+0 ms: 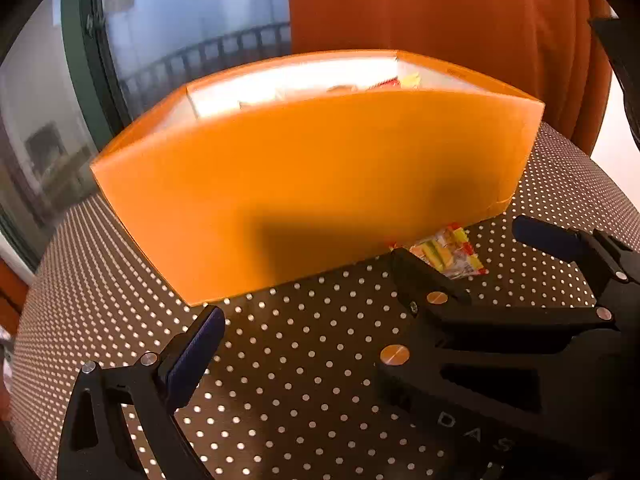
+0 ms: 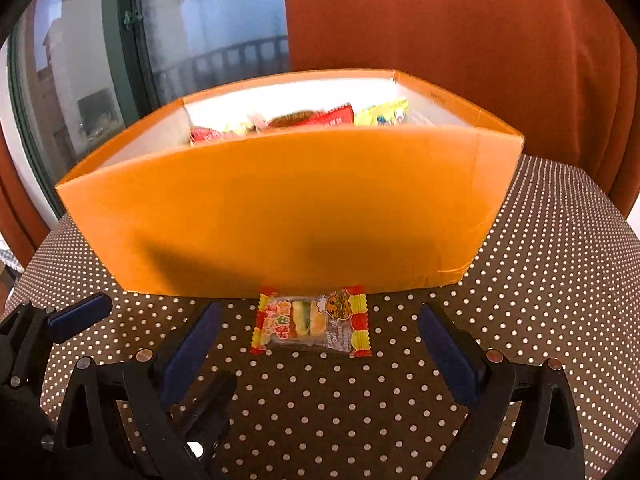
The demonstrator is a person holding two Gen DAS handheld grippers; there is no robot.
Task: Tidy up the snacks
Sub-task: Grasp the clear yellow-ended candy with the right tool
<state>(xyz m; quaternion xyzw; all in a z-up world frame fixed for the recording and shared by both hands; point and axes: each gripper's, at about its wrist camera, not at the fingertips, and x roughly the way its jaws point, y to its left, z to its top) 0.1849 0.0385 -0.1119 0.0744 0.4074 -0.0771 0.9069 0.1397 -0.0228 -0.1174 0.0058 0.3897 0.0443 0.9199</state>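
Lying between the right gripper's (image 2: 316,344) spread fingers, the snack packet (image 2: 311,323) is touching the orange box (image 2: 280,216) on polka-dot tablecloth (image 2: 540,280); left gripper (image 1: 400,296) gaping, orange curtain (image 2: 440,20) behind.

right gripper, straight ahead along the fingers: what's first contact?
Likely the burger gummy packet, lying on the polka-dot tablecloth between the open right gripper's fingers. Behind it stands the orange box. Depth is unclear; a higher path would meet the box wall instead.
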